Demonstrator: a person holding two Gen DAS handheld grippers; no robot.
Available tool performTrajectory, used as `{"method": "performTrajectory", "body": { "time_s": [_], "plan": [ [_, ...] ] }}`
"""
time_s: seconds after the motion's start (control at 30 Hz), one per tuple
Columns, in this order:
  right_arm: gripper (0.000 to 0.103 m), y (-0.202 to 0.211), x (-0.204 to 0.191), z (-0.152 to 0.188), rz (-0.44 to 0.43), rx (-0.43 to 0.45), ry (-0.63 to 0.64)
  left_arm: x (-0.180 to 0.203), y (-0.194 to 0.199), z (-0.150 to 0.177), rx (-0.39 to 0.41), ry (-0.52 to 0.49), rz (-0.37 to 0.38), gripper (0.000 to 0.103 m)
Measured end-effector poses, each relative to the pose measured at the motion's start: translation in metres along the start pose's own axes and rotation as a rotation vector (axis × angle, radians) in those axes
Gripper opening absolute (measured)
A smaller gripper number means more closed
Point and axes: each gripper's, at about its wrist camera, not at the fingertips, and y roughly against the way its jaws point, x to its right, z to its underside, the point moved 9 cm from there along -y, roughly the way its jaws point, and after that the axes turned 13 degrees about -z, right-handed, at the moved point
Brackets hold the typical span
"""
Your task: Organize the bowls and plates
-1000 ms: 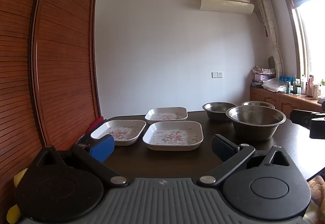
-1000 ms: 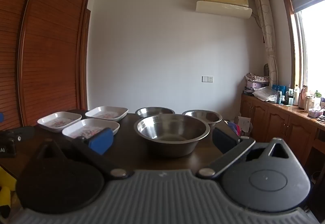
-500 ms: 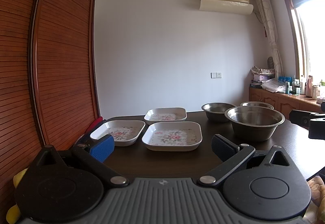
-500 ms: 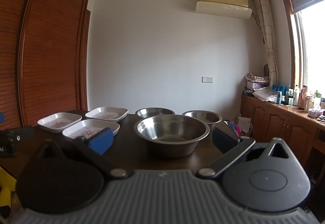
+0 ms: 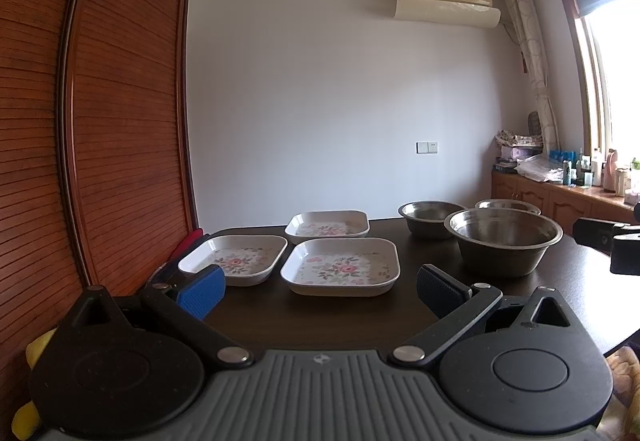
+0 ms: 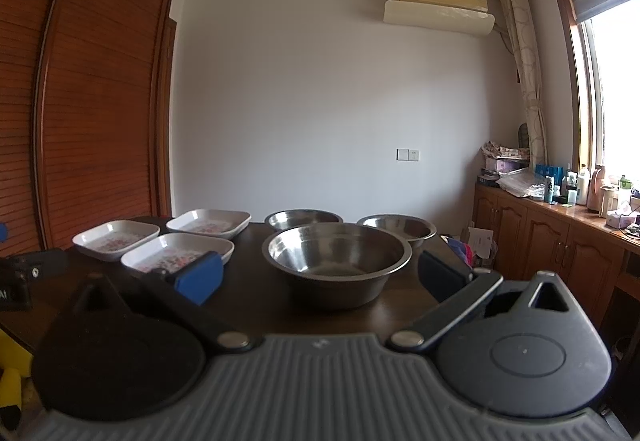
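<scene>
- Progress: nil; nothing stacked yet.
- Three floral plates [image 5: 340, 267] lie apart on the desk [image 5: 352, 311], left side.
- Three steel bowls [image 6: 337, 255] stand separately, right side.
- Left hand-held gripper [image 5: 320, 287] and right hand-held gripper [image 6: 322, 275]: both released, empty, short of the dishes.

This is a lived-in home, a dining room by the look of it; a dark wooden counter [image 5: 344, 317] carries floral plates [image 5: 340, 267] and steel bowls [image 6: 338, 259]; louvred wooden wardrobe doors [image 5: 100, 121] fill the left wall; an air conditioner [image 6: 438, 5] hangs high on the plain white wall above a light switch [image 6: 408, 154]; a patterned curtain [image 6: 524, 53] frames the bright window; low wooden cabinets [image 6: 552, 245] beneath it are crowded with bottles [image 6: 576, 187] and household clutter.
</scene>
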Motion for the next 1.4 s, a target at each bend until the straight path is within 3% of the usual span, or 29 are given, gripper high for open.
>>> {"method": "performTrajectory", "body": {
  "time_s": [1.4],
  "plan": [
    [0.103,0.0002,0.0043,0.0013,0.000,0.002,-0.003,-0.0069,-0.0055,0.0025,-0.004,0.001,-0.017,0.103]
  ]
}}
